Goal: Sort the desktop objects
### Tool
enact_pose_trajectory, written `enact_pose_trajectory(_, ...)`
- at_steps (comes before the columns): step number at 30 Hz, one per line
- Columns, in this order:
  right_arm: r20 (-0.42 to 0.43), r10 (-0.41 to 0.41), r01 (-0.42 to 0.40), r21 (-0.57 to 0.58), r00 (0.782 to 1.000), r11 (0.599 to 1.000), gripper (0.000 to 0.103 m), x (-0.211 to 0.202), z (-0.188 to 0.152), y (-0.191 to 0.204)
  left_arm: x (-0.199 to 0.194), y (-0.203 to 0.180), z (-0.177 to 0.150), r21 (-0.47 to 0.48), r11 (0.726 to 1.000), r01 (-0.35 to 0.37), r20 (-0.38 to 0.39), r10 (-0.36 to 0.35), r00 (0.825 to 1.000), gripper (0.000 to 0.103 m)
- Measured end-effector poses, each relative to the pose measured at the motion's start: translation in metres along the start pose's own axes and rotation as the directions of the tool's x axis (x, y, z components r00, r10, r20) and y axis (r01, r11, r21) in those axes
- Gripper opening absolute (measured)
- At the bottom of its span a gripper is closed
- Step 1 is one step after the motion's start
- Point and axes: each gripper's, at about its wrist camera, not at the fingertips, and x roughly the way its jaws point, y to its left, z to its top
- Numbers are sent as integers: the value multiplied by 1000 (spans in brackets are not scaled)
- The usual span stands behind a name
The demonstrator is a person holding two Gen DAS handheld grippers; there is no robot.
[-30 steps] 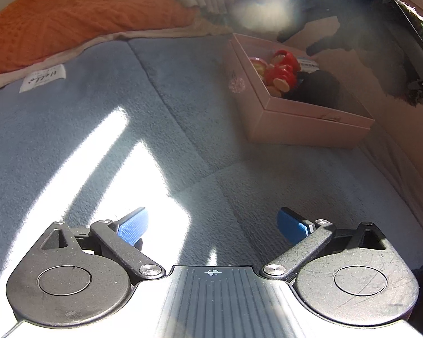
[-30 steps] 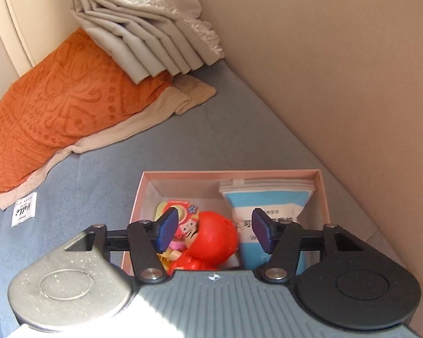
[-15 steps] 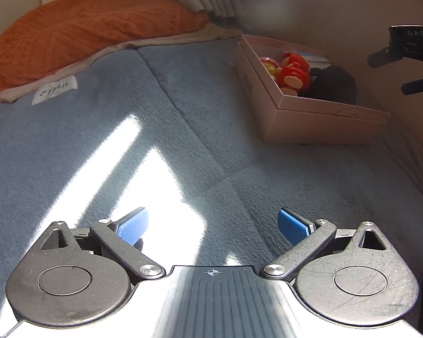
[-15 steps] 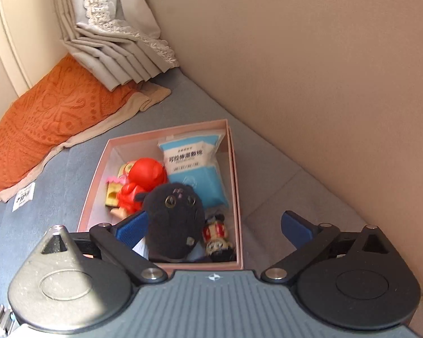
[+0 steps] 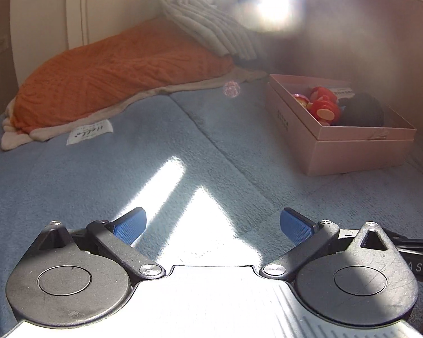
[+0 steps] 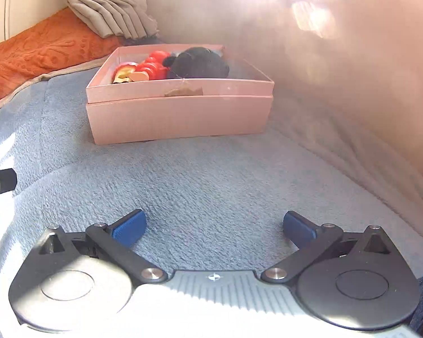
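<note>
Both the left gripper [image 5: 213, 225] and the right gripper [image 6: 214, 226] are wide apart and hold nothing. The pink box [image 6: 180, 112] looks full, and the black plush toy [image 6: 200, 63] sits high. A bump could tip it out.

A blue fleece-covered bed [image 5: 127, 169] carries a pink box [image 6: 180, 112] near the wall, an orange pillow [image 5: 121, 73] and a small white label [image 5: 89, 132].

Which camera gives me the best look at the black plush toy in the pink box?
The right wrist view: the black plush toy faces it, rising above the pink box rim beside the red figure. The left wrist view shows only its top, hazed by glare and half hidden by the box wall.
</note>
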Motion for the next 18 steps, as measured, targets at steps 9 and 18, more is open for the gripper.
enact_pose_trajectory(9,-12,34,-33,77,999,996,103,-3,-3,-13,16,-18,-4,99,993,69,4,-70,998,103)
enact_pose_trajectory(18,31,42,-45,118,999,992,103,-2,-14,-19,18,-36,-15,216,973,88,18,-94,995,103)
